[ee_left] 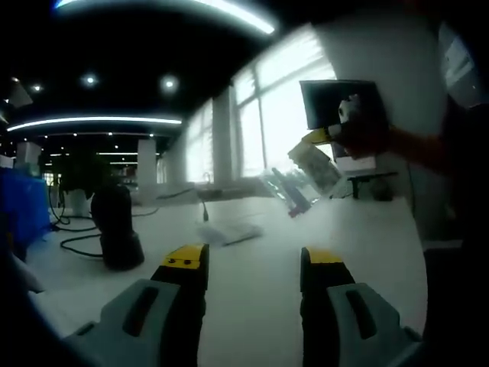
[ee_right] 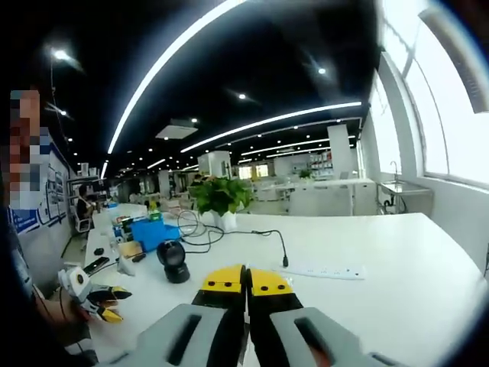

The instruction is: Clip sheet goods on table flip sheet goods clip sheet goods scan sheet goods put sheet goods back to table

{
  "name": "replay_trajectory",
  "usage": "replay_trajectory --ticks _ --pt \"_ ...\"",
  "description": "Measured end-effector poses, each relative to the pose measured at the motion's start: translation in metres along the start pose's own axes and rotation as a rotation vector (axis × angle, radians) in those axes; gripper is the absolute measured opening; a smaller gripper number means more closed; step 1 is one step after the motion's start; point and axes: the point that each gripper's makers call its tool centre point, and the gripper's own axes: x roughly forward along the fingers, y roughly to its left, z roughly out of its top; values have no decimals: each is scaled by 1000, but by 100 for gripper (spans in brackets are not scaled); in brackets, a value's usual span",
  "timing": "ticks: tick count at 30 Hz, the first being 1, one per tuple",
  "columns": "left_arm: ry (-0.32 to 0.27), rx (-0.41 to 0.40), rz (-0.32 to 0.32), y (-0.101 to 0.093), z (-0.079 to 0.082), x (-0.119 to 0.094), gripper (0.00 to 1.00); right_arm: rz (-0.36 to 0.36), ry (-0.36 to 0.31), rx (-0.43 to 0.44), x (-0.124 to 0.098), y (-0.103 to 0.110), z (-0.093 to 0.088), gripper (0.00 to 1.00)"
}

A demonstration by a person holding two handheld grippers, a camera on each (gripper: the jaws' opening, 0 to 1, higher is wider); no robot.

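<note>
In the left gripper view, my left gripper (ee_left: 254, 264) is open above the white table (ee_left: 367, 245), with nothing between its yellow-tipped jaws. A flat sheet packet (ee_left: 231, 232) lies on the table ahead of it. At upper right, my right gripper (ee_left: 327, 136) holds a clear sheet packet (ee_left: 313, 167) up in the air, hanging tilted. In the right gripper view, my right gripper (ee_right: 246, 281) has its jaws pressed together; the packet itself is hidden there. My left gripper (ee_right: 112, 303) shows at lower left, open.
A black scanner (ee_left: 114, 229) (ee_right: 174, 262) stands on the table with cables beside it. A white power strip (ee_right: 325, 270), a potted plant (ee_right: 221, 195) and a blue box (ee_right: 153, 229) sit farther along. A dark monitor (ee_left: 340, 103) stands behind the held packet.
</note>
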Motion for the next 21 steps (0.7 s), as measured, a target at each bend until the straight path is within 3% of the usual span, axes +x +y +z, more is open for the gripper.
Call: replay_trajectory --ticks 21 --pt "-4 -1 -1 -1 1 0 40 -23 -67 -8 36 7 13 0"
